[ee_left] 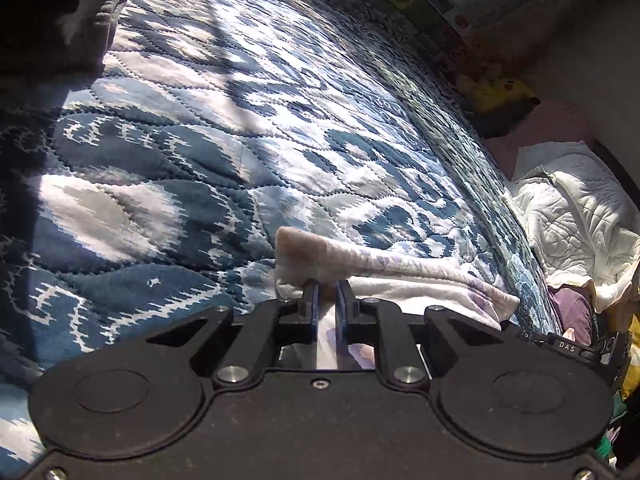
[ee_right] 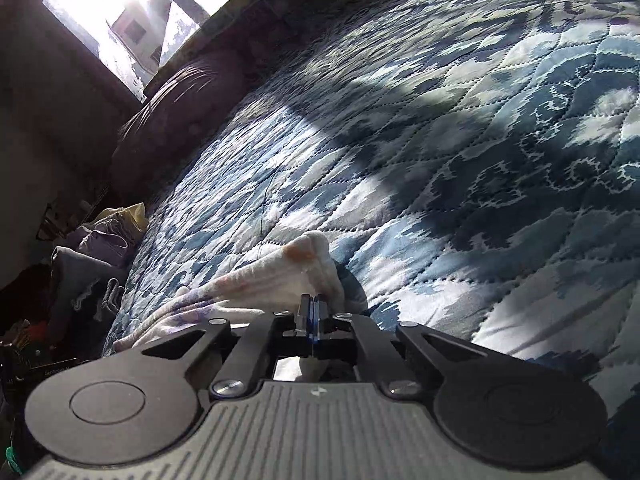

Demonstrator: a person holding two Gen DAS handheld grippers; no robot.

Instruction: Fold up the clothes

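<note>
A white garment with a pale purple print [ee_left: 384, 272] lies over the blue and white quilted bedspread [ee_left: 224, 128]. My left gripper [ee_left: 327, 286] is shut on one edge of it, with cloth pinched between the fingers. In the right wrist view the same white garment [ee_right: 256, 280] stretches to the left, and my right gripper [ee_right: 311, 300] is shut on another corner of it. The cloth hangs taut between the two grippers just above the quilt [ee_right: 440, 168].
A dark knitted garment [ee_left: 72, 28] lies at the quilt's far left. A white quilted blanket [ee_left: 576, 220] and a yellow plush toy [ee_left: 500, 92] sit beyond the bed's right edge. A dark pillow [ee_right: 176, 120], a bright window [ee_right: 132, 12] and piled clothes [ee_right: 100, 248] flank the bed.
</note>
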